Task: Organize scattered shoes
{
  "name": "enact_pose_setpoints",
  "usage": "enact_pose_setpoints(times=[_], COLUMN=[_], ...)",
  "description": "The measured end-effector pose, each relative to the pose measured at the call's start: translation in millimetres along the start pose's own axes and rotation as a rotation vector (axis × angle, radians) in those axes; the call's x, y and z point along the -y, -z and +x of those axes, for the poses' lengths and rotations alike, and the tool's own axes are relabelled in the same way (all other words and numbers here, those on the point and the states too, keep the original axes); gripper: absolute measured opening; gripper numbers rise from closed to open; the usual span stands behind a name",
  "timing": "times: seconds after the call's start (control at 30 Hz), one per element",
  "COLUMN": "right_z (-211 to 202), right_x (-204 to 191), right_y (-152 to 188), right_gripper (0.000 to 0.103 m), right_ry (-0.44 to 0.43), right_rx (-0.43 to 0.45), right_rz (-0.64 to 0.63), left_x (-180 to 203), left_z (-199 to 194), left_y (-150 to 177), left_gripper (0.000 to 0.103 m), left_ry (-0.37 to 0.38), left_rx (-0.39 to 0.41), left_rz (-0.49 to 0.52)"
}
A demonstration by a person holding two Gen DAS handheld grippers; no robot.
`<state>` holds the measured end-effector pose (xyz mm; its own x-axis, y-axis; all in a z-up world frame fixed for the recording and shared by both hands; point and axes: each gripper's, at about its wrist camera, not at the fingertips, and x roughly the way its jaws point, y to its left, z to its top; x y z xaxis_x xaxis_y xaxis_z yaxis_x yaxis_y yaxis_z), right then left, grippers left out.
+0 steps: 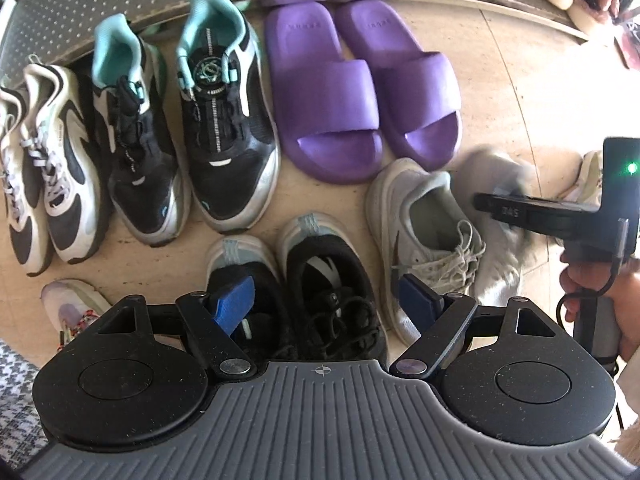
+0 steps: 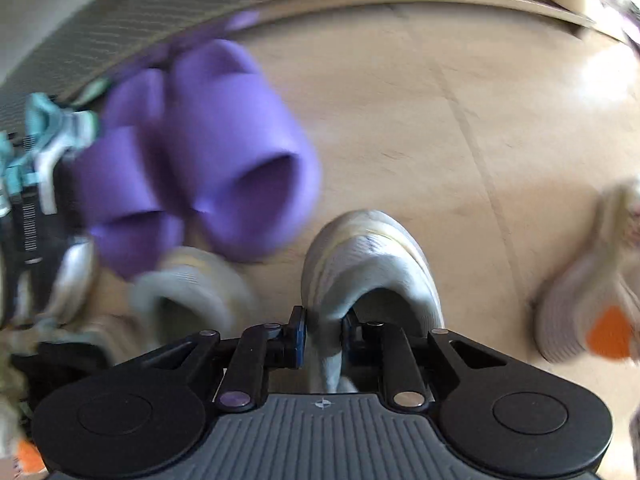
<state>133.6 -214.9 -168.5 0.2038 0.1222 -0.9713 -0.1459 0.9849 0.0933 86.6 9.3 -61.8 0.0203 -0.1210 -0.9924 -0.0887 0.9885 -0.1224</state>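
- Left wrist view: left gripper (image 1: 326,304) points down over a pair of black sneakers (image 1: 316,280) on the beige floor (image 1: 500,80); jaws stand wide, one blue pad (image 1: 234,304) inside the left shoe's mouth, the other pad at the outer side of the right shoe. Nothing pinched.
- Far row, along a perforated shelf edge (image 1: 120,4): white-and-black trainers (image 1: 44,168), black-and-teal sneakers (image 1: 188,128), purple slides (image 1: 360,92), side by side.
- Grey laced sneaker (image 1: 424,232) sits just right of the black pair.
- Right gripper (image 1: 520,206) shows at the right edge, held by a hand (image 1: 592,280), over a blurred pale shoe.
- Right wrist view: right gripper (image 2: 324,340) is closed tight on the heel collar of a light grey sneaker (image 2: 372,256), heel toward the camera. Picture is blurred.
- Purple slides (image 2: 208,152) lie left of it; its mate (image 2: 188,292) lies just beside it.
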Motion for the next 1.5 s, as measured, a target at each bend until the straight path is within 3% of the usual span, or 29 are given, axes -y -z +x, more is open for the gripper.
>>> enact_pose_setpoints(times=[0.03,0.1,0.17,0.23,0.37,0.57,0.7,0.73,0.77,0.83,0.9,1.03,1.13,1.33,1.43,1.47,1.5], right_z=[0,-6,-17,-28,-41,-8,21,27,33,39,35,37,36,48,44,37,23], right_x=[-2,-2,5,11,11,-19,-27,-26,-24,-22,-21,-20,-16,-40,-49,-49,-48], right_y=[-1,-1,0,0,0,-1,0,5,10,18,21,24,26,20,11,9,4], right_gripper=[0.034,0.041,0.070,0.072,0.089,0.090,0.086,0.078,0.056,0.052,0.039,0.033,0.032,0.031,0.044,0.067,0.077], right_ry=[-0.022,-0.014,-0.004,0.006,-0.059,-0.014,0.067,0.076,0.083,0.088,0.079,0.096,0.116,0.210,0.221,0.214,0.199], right_rx=[-0.015,-0.029,-0.016,0.010,0.014,-0.067,-0.105,-0.123,-0.142,-0.157,-0.184,-0.308,-0.318,-0.427,-0.418,-0.396,-0.353], right_rz=[-0.006,0.016,0.067,0.093,0.029,-0.145,-0.160,-0.136,-0.110,-0.058,0.027,0.057,0.100,-0.090,-0.148,-0.145,-0.122], left_x=[0,-1,-1,0,2,1,-4,-5,-6,-7,-8,-11,-11,-3,0,0,1], left_z=[0,-2,-5,-9,-11,-5,2,2,2,2,2,1,-2,-2,-7,-10,-15], left_y=[0,0,0,0,1,1,-3,-5,-6,-7,-8,-8,-8,-6,-6,-6,-7], left_gripper=[0.084,0.084,0.084,0.084,0.084,0.084,0.084,0.084,0.084,0.084,0.084,0.084,0.084,0.084,0.084,0.084,0.084], left_ry=[-0.001,0.000,0.004,0.012,0.021,0.013,0.005,0.006,0.008,0.011,0.019,0.032,0.039,0.015,-0.003,-0.004,0.002], left_rx=[-0.001,0.004,0.011,0.021,0.027,0.007,-0.014,-0.017,-0.017,-0.015,-0.016,-0.025,-0.020,-0.023,-0.008,0.000,0.014], left_rz=[-0.002,-0.006,-0.008,-0.009,-0.010,-0.012,-0.036,-0.043,-0.046,-0.049,-0.053,-0.063,-0.057,-0.006,0.012,0.015,0.016])
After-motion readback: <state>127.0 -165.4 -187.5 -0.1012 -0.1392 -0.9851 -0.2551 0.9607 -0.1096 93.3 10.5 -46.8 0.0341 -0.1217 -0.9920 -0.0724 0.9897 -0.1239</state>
